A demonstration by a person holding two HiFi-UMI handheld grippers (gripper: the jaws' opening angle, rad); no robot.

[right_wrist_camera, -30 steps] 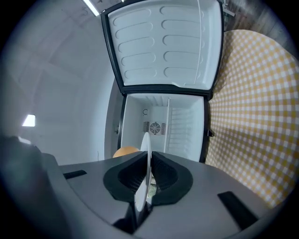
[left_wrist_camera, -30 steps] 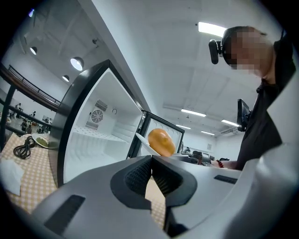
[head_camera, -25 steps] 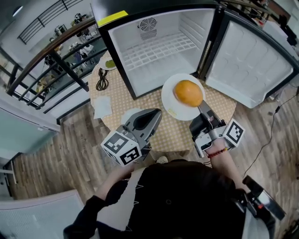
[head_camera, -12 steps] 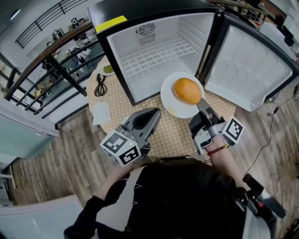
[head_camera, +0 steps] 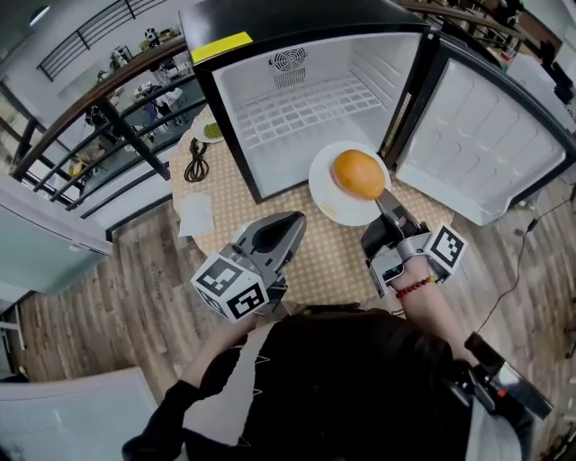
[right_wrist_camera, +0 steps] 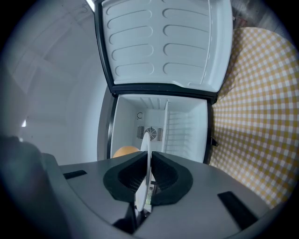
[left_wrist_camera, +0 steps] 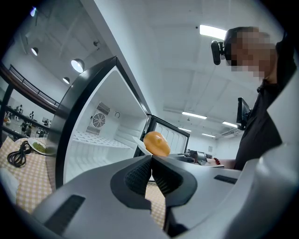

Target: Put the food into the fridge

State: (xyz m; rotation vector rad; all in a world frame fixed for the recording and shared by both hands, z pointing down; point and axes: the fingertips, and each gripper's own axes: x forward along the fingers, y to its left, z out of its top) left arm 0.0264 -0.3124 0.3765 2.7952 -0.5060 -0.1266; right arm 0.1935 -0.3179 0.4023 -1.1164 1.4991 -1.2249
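— What's on the plate?
— One round piece of orange food (head_camera: pixel 358 174). It sits on the white plate (head_camera: pixel 326 200), toward the far side.

— What holds the plate?
— The right gripper (head_camera: pixel 384 200). Its jaws are closed on the plate's near rim. In the right gripper view the plate shows edge-on, pinched between the two black pads (right_wrist_camera: pixel 124 179).

— Is it in the fridge?
— Not yet. The fridge (head_camera: pixel 297 16) stands on the checked table (head_camera: pixel 333 257) with its door (head_camera: pixel 477 135) swung wide to the right. The plate is just outside the opening, near the hinge side. Inside the fridge a white wire shelf (head_camera: pixel 306 101) and a round fan grille (head_camera: pixel 286 61) on the back wall show.

— And the left gripper?
— The left gripper (head_camera: pixel 300 219) has its jaws together with nothing between them. It is beside the plate and apart from it.

— Anything else on the table?
— Left of the fridge there is a small dish (head_camera: pixel 209 131) holding something green, a coiled black cable (head_camera: pixel 195 160) and a sheet of paper (head_camera: pixel 196 213).
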